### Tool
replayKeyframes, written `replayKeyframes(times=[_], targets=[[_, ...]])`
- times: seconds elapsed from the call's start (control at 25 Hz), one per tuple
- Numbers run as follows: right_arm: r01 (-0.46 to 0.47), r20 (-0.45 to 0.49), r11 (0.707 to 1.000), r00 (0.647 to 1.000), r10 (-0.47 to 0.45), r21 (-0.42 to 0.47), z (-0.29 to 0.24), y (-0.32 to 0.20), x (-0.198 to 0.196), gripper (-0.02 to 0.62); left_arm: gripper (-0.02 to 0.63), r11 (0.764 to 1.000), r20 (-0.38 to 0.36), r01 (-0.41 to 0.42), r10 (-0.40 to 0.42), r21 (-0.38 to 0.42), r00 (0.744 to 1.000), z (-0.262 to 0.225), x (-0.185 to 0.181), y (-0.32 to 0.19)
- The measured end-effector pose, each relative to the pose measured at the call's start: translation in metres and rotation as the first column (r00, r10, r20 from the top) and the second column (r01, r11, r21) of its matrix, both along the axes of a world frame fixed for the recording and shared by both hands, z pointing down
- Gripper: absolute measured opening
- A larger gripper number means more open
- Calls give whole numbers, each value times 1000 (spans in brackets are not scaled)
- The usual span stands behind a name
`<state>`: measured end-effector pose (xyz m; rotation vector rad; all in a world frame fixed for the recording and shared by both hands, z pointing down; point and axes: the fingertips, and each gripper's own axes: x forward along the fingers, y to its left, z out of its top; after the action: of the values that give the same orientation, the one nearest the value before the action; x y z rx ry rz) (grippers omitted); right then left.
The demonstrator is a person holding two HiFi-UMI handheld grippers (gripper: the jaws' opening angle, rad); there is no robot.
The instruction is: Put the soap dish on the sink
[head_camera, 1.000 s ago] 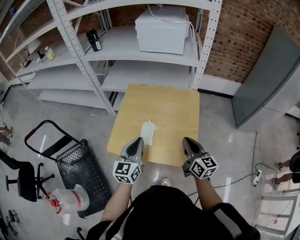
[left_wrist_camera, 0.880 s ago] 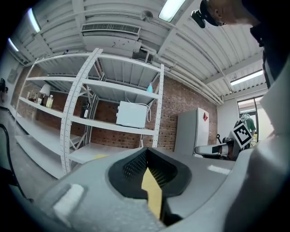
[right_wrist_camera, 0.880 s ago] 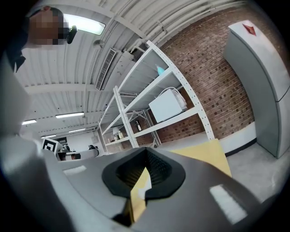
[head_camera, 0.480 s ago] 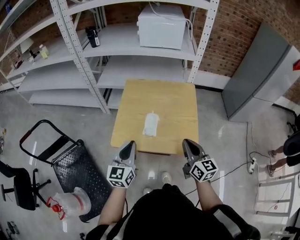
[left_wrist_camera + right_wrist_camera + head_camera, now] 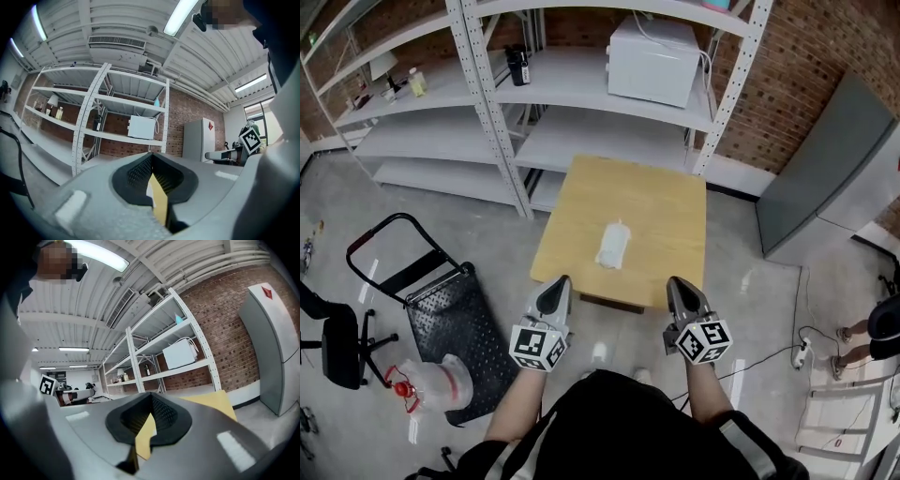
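A white soap dish (image 5: 614,246) lies flat near the middle of a small wooden table (image 5: 666,202) in the head view. No sink shows in any view. My left gripper (image 5: 555,289) hangs over the floor just short of the table's front edge, jaws shut with nothing between them. My right gripper (image 5: 680,289) is level with it at the right, also shut and empty. In the left gripper view the closed left gripper (image 5: 151,171) points level at the shelves. The right gripper (image 5: 151,416) in its own view faces the tabletop (image 5: 211,401).
White metal shelving (image 5: 487,112) stands behind the table, with a white box-like appliance (image 5: 656,61) on it. A black trolley (image 5: 441,319) and a plastic bag (image 5: 436,382) are at the left. A grey cabinet (image 5: 834,178) stands at the right, with a floor cable (image 5: 769,361).
Both grippers have drawn back from above the table's front edge to over the floor short of it. The soap dish has stayed where it was.
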<state>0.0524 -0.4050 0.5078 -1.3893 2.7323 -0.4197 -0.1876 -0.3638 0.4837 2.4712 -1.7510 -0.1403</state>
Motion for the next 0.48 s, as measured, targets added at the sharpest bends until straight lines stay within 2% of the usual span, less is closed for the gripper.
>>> replayKeyframes(times=[0.12,0.24,0.48], targets=[[10,1,1000,1000,-10,29,-13,-2,10,5,2,1000,-7,25,-25,6,1000,-5,4,-6],[0,-50,999,999,3,51,-16,-8,26,3,2,1000,34,12,-12,5,999,-5,27,-16],[-15,-65,998,998,18,54,-15,-18,53,3,2,1000,4,5,-5,16,1000,-6,62,-26]])
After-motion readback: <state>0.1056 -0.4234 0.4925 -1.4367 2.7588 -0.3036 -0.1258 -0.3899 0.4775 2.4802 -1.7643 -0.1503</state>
